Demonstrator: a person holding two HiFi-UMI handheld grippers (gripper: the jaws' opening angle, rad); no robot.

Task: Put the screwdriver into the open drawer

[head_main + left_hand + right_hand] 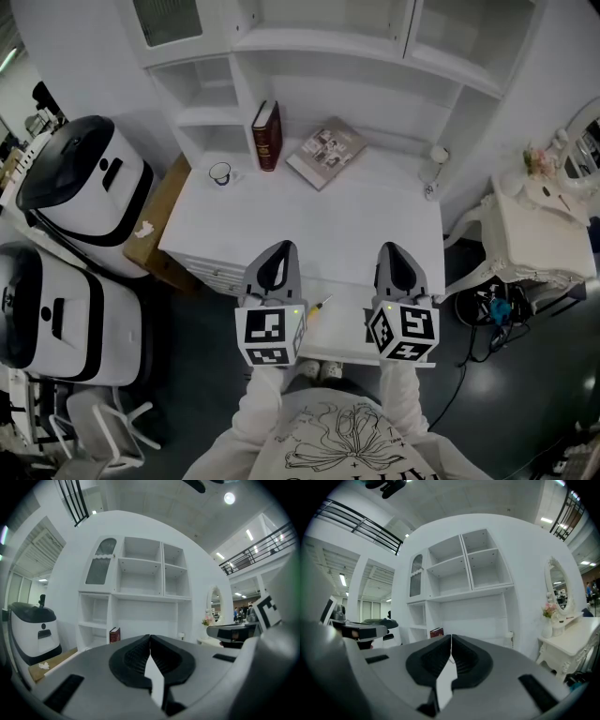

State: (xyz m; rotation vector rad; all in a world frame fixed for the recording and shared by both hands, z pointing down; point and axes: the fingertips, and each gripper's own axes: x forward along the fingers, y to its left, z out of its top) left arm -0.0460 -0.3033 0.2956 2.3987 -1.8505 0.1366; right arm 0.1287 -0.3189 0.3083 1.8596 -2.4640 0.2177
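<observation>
A small screwdriver (pixel 318 307) with a yellow handle lies on the white floor of the pulled-out drawer (pixel 339 330) at the desk's front, between my two grippers. My left gripper (pixel 279 247) hovers just left of it, level, jaws shut with nothing in them. My right gripper (pixel 395 247) hangs to the right of it, also shut and empty. In the left gripper view the closed left gripper (pixel 150 637) faces the white shelf unit (pixel 140 581). The right gripper view shows the closed right gripper (pixel 451 637) aimed the same way.
On the white desk (pixel 281 230) stand a dark red book (pixel 267 135), a magazine (pixel 326 153) and a small cup (pixel 220 173). Two white-and-black machines (pixel 80 178) and a cardboard box (pixel 159 211) sit left. A white dressing table (pixel 539 234) and floor cables (pixel 487 314) are right.
</observation>
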